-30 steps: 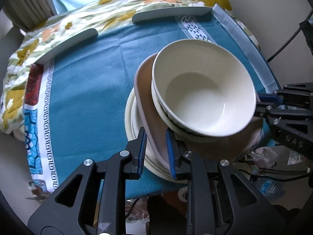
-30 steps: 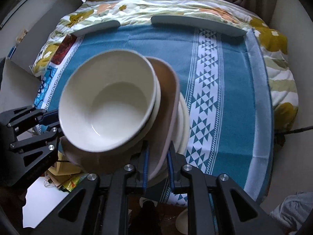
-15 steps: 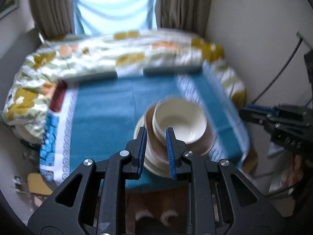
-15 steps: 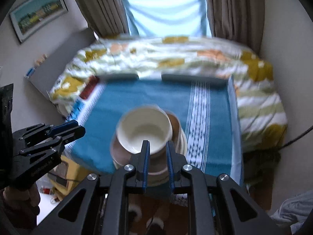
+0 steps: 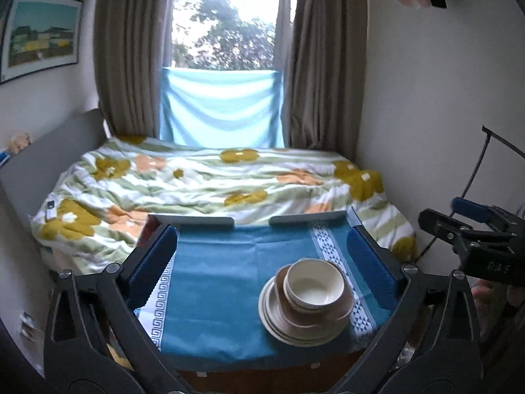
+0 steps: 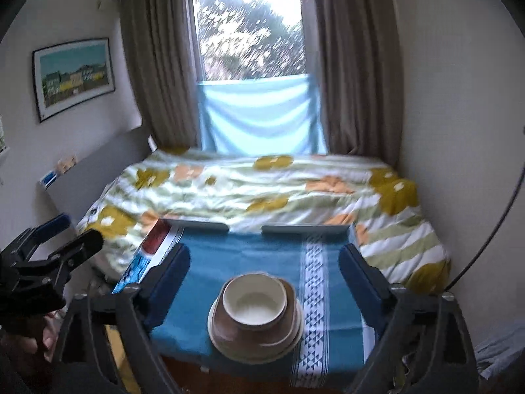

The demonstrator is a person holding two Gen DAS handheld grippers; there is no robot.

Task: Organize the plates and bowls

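Observation:
One stack of dishes stands on the blue cloth (image 5: 223,282) near the table's front edge. A cream bowl (image 5: 315,284) sits on a brown plate (image 5: 331,313), which rests on cream plates (image 5: 279,323). In the right wrist view the cream bowl (image 6: 252,302), brown plate (image 6: 229,335) and cream plates (image 6: 297,328) show the same order. My left gripper (image 5: 262,262) hovers high above and back from the stack, its jaws opening wide with nothing between them. My right gripper (image 6: 264,279) is equally high, jaws opening and empty. Each also shows in the other's view: right gripper (image 5: 441,212), left gripper (image 6: 73,231).
Two grey bars (image 5: 193,220) line the table's far edge. Behind lies a bed with a floral duvet (image 5: 210,180), then a curtained window (image 5: 226,32) with a light blue sheet (image 5: 223,111). White walls stand on both sides, with a framed picture (image 6: 75,75) at left.
Both grippers let go of the stack's rim, rose well above the table and tilted up toward the room. Their jaws went from nearly shut to wide. The stack stayed put.

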